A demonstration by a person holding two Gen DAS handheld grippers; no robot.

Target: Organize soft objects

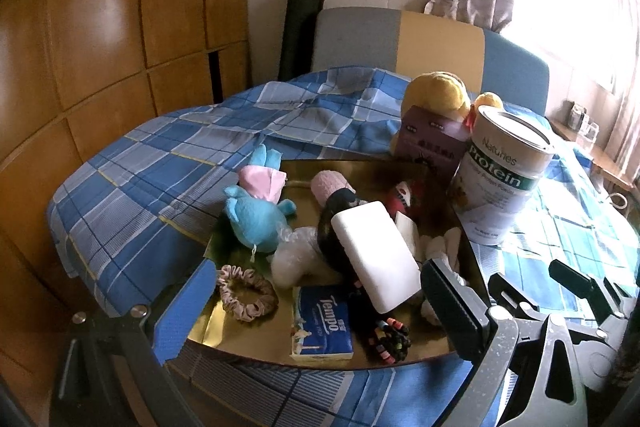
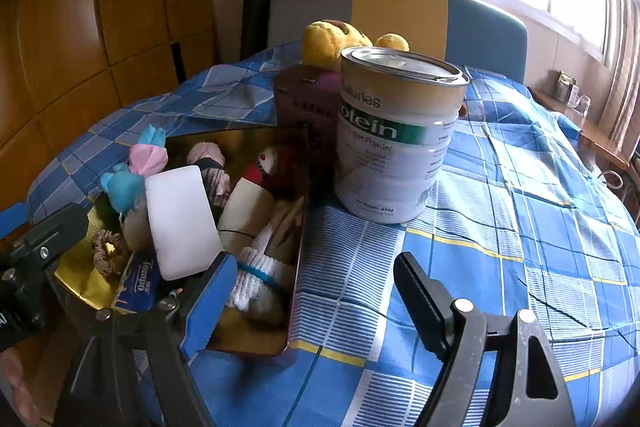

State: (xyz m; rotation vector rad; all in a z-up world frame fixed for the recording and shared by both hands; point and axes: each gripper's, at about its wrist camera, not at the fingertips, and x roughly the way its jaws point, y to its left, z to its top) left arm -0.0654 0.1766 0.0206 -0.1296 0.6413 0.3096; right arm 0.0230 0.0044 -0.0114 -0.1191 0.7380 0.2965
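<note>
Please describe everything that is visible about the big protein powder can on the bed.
The protein powder can is a tall round tin, pale cream-white with a green band bearing the word "Protein". Its top has a shiny metal rim and a flat, closed-looking lid. It stands upright on the blue checked bedspread, just outside the right wall of the gold tray. A purple box stands close at its left, and a yellow plush toy sits behind it. Neither gripper touches it.

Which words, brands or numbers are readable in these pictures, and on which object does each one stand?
"Tempo": blue tissue pack in the gold tray.
"Natures", "Protein": protein powder can.
"Powder", "Net Weight: 454g": same can, right wrist view.
Purple box: characters too blurred to read.
Small print on the can: too small to read.
</note>
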